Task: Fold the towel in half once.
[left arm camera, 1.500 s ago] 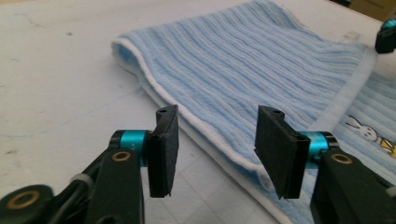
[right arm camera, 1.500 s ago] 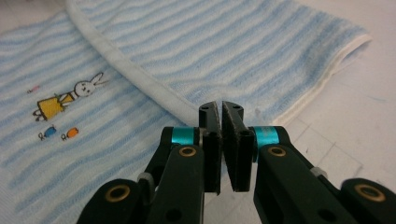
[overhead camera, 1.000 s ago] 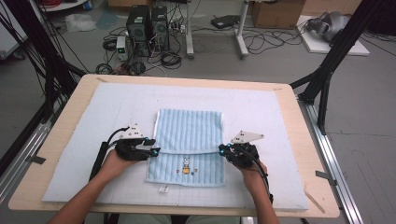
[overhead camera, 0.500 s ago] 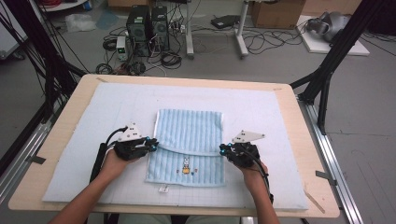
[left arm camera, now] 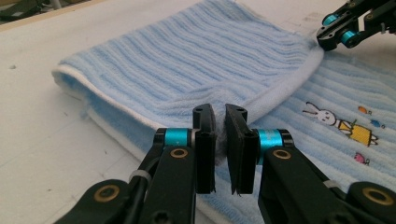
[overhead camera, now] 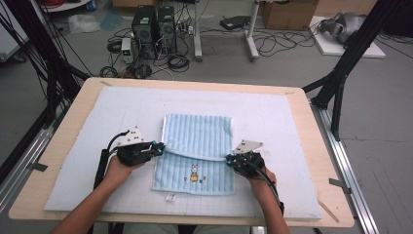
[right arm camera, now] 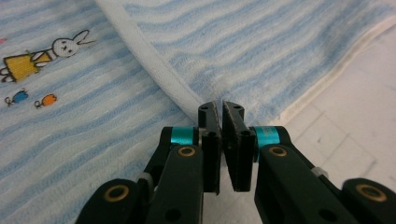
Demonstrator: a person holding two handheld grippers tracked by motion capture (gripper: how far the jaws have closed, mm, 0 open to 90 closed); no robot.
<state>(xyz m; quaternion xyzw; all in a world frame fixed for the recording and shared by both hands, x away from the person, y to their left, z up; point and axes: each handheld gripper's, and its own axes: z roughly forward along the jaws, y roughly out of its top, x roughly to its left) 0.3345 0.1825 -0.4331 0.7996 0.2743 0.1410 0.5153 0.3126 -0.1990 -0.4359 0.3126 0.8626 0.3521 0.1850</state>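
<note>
A wooden bench (overhead camera: pixel 68 122) carries a pale blue mat (overhead camera: pixel 272 126); at the middle of the mat lies a light blue striped towel (overhead camera: pixel 197 134), its far part doubled over toward the person so that a white hem (overhead camera: pixel 195 155) runs across it; below the hem a small rabbit picture (overhead camera: pixel 194 171) shows on the single layer. Two forearms come in from the near edge; the left gripper (overhead camera: pixel 157 146) sits at the left end of the hem, the right gripper (overhead camera: pixel 229 159) at the right end. In the left gripper view the jaws are pinched on the towel's folded edge, cloth showing between them; in the right gripper view the jaws are likewise closed on the hem's corner. The step in hand looks like carrying the fold toward the near edge; to do it well, both corners should lift only slightly and travel together at one pace, keeping the hem taut and straight, so the layer lands square on the lower edge without wrinkles; neither grip should loosen before the cloth lies flat.
</note>
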